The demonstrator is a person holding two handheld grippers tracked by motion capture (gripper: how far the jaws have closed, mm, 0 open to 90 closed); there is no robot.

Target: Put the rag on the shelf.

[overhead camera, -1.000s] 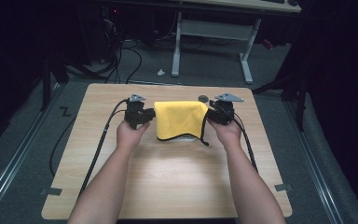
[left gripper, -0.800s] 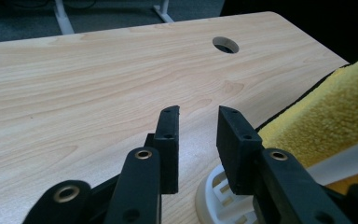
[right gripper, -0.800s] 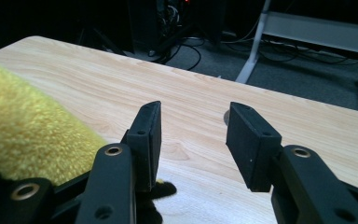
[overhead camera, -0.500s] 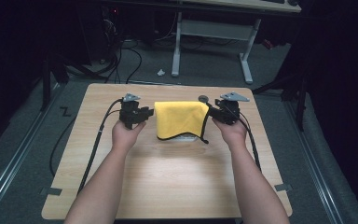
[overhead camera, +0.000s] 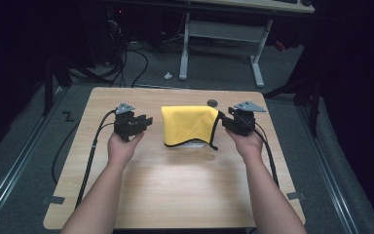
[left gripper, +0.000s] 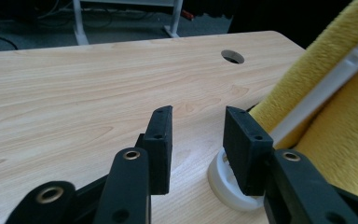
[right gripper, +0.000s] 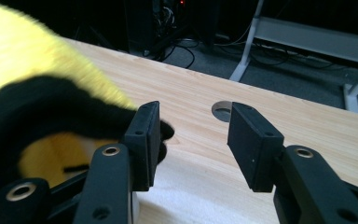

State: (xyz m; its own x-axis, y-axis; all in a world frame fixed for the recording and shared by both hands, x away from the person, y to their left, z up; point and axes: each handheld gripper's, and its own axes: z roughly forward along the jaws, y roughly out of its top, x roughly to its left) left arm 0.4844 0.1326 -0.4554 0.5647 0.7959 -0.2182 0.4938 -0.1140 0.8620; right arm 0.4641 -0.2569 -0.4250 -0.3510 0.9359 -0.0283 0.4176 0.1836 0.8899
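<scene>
Wooden table (overhead camera: pixel 175 195): yellow cloth (overhead camera: pixel 187 124) draped over white stand (left gripper: pixel 228 179); both grippers' fingers open, empty.

Both forearms enter from six o'clock and splay toward eleven and one; the left tongs (overhead camera: pixel 146 121) point toward three o'clock, jaws just opened further, nothing between them; the right tongs (overhead camera: pixel 222 120) point toward nine o'clock, jaws parted, gap empty.

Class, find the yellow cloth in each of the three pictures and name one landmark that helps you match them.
High view: yellow cloth at table centre, between the grippers.
Left gripper view: yellow cloth along the right edge.
Right gripper view: yellow cloth at upper left.
Shared landmark: round hole in the table.
</scene>
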